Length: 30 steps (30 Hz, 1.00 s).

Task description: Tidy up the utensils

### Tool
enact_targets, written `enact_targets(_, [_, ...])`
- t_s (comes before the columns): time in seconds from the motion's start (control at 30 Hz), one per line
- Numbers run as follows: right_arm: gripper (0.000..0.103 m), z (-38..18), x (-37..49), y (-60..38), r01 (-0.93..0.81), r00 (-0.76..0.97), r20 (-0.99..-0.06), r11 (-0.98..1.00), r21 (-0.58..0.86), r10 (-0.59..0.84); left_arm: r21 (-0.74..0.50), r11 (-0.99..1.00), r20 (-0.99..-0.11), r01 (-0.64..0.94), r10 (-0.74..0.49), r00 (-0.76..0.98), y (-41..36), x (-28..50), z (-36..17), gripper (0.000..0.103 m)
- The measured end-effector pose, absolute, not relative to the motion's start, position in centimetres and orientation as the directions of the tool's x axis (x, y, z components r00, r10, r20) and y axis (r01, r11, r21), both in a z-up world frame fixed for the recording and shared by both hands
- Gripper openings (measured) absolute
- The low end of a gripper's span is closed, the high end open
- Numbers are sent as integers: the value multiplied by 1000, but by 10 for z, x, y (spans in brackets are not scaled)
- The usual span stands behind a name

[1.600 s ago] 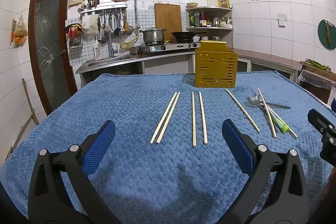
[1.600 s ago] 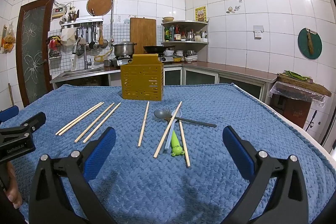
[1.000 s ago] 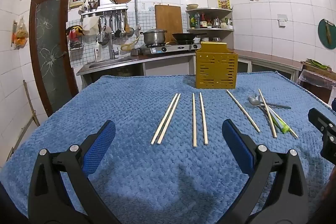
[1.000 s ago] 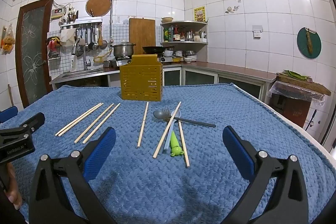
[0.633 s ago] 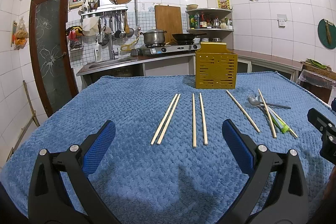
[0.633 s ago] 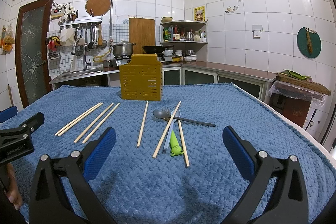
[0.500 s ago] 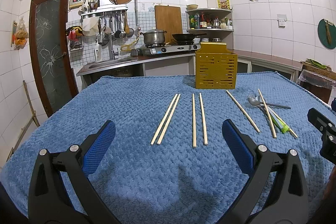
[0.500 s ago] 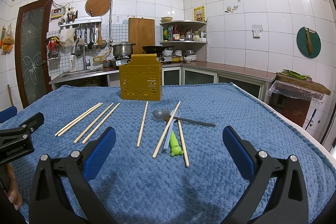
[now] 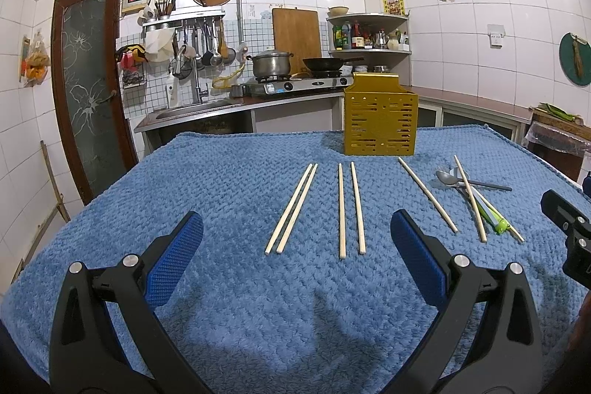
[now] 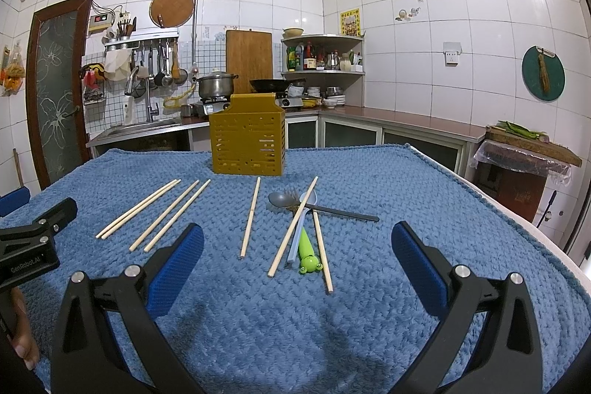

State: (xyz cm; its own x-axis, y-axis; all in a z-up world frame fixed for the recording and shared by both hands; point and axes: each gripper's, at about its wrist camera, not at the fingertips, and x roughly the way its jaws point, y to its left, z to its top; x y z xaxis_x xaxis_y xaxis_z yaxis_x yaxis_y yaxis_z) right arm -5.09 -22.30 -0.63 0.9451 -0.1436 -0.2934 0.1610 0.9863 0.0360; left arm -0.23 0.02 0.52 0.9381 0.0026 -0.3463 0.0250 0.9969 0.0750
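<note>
Nothing has moved: both grippers, left gripper [image 9: 295, 242] and right gripper [image 10: 295, 246], stay spread and empty. 7 pale wooden chopsticks [image 9: 341, 209], 1 grey metal spoon [image 10: 284, 200], 1 fork and 1 green frog-handled spoon [image 10: 307, 252] lie on the blue blanket [image 10: 369, 320] near the yellow slotted plastic holder [image 10: 247, 143]; bare cloth nearside.

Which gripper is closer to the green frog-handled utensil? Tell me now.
Right. The right gripper has the green frog-handled utensil lying just ahead between its open fingers. The left gripper faces the paired chopsticks, with that utensil well off to its right.
</note>
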Motion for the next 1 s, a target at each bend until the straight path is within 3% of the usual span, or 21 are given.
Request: enact_targets(1.0, [99, -8, -51, -226, 161, 944, -297, 986, 38, -143, 76, 997, -350, 29, -1, 937, -4, 0, -2, 98])
